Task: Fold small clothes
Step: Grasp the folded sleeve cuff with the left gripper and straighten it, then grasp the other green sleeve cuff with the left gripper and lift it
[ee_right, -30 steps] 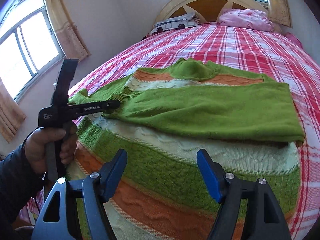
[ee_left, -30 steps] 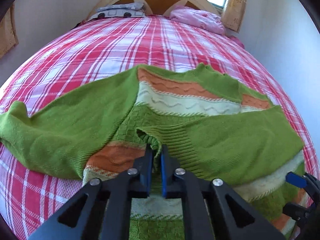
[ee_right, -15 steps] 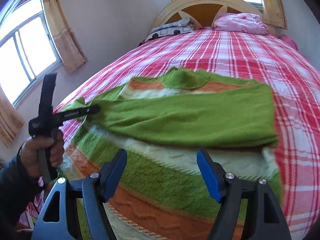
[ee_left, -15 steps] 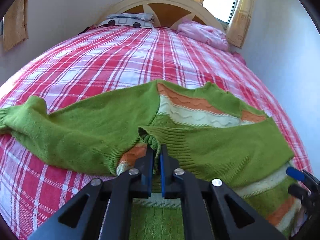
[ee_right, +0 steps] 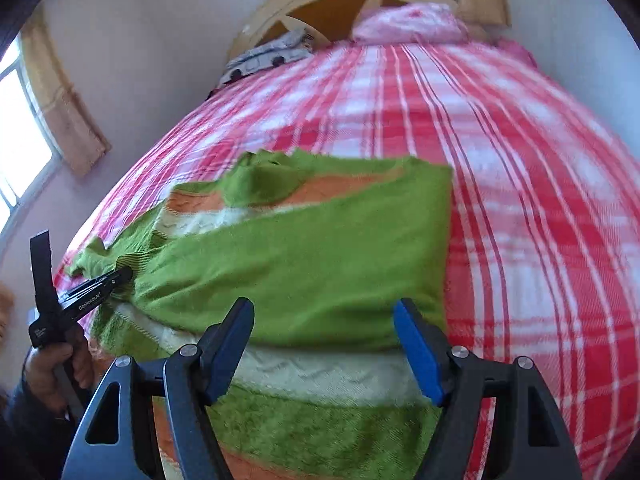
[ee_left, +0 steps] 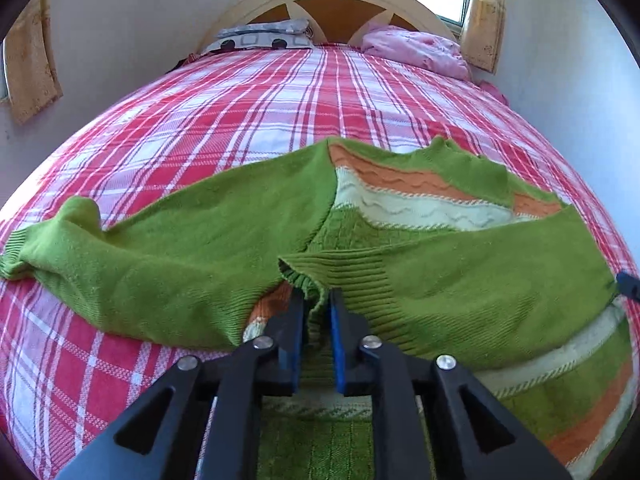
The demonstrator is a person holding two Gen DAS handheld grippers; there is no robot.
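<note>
Green striped knit sweater (ee_left: 400,248) lies flat on the bed (ee_left: 248,92), on the red plaid bedspread. Its right sleeve is already folded across the body; the left sleeve (ee_left: 168,256) still trails out to the side.

Left claw (ee_left: 318,308): jaws have just been opening a little, now a narrow gap, with the ribbed cuff (ee_left: 308,280) of the folded sleeve bunched between the pads. Looks like a release, not a firm pinch.

Right claw (ee_right: 324,340): wide, holding nothing, hovering over the folded sleeve near the sweater's right edge.

Handling, as a judgement: soft, light, floppy knit that stretches, sags and won't hold shape. It isn't slippery and should grip well on wool. Best holds are ribbed cuffs, hem and shoulder seams, where it's thicker. Next grab is probably the left sleeve's cuff (ee_left: 16,256).
</note>
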